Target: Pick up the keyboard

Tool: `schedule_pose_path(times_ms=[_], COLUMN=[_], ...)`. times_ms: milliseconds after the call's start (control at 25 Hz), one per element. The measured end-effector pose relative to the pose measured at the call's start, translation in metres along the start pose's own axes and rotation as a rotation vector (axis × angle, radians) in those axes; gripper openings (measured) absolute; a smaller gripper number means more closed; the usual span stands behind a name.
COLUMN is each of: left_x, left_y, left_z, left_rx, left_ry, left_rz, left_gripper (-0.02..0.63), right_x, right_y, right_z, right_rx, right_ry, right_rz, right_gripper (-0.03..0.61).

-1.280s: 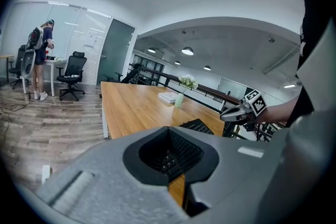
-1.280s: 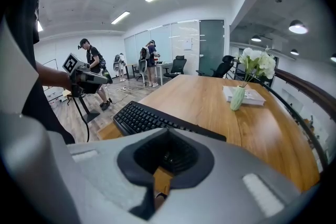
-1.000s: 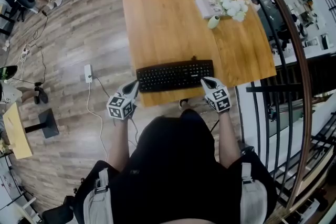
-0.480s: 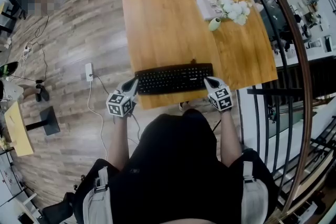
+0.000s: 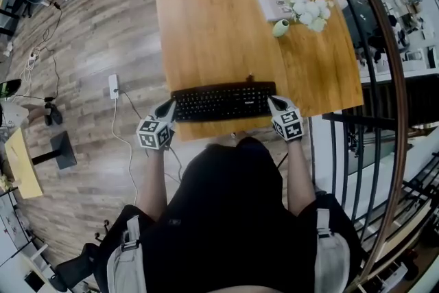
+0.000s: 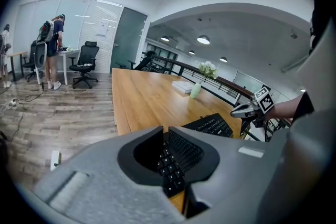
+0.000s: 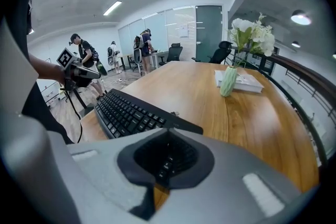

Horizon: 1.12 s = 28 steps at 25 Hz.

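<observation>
Keyboard (image 5: 223, 101): black, lying flat on the wooden worktop (image 5: 212, 24), lengthwise along the near edge, right in front of the person.
Left claw (image 5: 167, 108): at the keyboard's left end. Its own view shows the jaw tips met, with the end keys visible through the hollow below them. I cannot tell whether the tips pinch the keyboard's rim.
Right claw (image 5: 273, 103): at the keyboard's right end, jaws likewise closed tip to tip, keys showing dark through the hollow. A grip on the rim cannot be made out here either.
Head view only: both claws at once, one at each end of the keyboard, and a white power strip (image 5: 114, 86) with its cord on the floor to the left.
Left gripper view only: people standing at a desk (image 6: 52, 50) across the room, with office chairs (image 6: 85, 63) beside them.
Right gripper view only: the green vase (image 7: 228, 81) with white flowers (image 7: 252, 34) upright, just beside a book (image 7: 244, 82).
Edges: the keyboard's left end reaches the worktop's left edge. Its front side sits near the near edge. Bare wood runs on past its right end.
Open room: wide bare wood behind the keyboard. The vase and book stand well apart from it at the far right. A curved railing (image 5: 384, 79) runs just past the worktop's right side, and open floor lies to the left.
</observation>
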State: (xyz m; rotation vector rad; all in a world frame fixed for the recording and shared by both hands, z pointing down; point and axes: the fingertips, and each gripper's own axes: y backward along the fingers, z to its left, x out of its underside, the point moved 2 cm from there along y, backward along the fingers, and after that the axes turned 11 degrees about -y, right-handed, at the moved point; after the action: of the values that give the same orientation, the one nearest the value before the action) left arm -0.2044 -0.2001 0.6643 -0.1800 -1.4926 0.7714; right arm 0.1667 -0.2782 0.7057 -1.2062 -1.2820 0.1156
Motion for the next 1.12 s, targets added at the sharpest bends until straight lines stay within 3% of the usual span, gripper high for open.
schedule_pose_path(times_ms=[120,200,360,440,600,720,880,1120], left_x=[0.009,0.013,0.019,0.027,0.046,0.06,0.076,0.083], left_y=[-0.006,-0.011,-0.018,-0.023,-0.033,-0.039,-0.045,-0.05], left_z=[0.006,0.009,0.018,0.02,0.023,0.025,0.02,0.018], left_rx=[-0.019,-0.03,-0.063,-0.062,-0.052,-0.049,-0.024,-0.01], left_ry=[0.008,0.029,0.133,0.163,0.183,0.198,0.22,0.238], left_rz=[0.028,0.048,0.034,0.048,0.1,0.136,0.183,0.199], left_gripper=[0.035,0.104,0.167,0.195,0.227,0.251,0.278,0.285], right_x=[0.003,0.005,0.01,0.015,0.023,0.028,0.028,0.028], right_y=[-0.006,-0.01,-0.019,-0.025,-0.037,-0.043,-0.045,-0.045], right_z=[-0.01,-0.017,-0.029,-0.034,-0.041,-0.045,-0.046,-0.046], right_rx=[0.007,0.009,0.025,0.02,0.018,0.004,-0.038,-0.048], right_ry=[-0.022,-0.038,-0.065,-0.085,-0.101,-0.133,-0.179,-0.169], right_rz=[0.012,0.029,0.053,0.065,0.099,0.106,0.086,0.095], right_gripper=[0.004,0.004,0.005,0.097,0.115,0.186,0.2,0.232])
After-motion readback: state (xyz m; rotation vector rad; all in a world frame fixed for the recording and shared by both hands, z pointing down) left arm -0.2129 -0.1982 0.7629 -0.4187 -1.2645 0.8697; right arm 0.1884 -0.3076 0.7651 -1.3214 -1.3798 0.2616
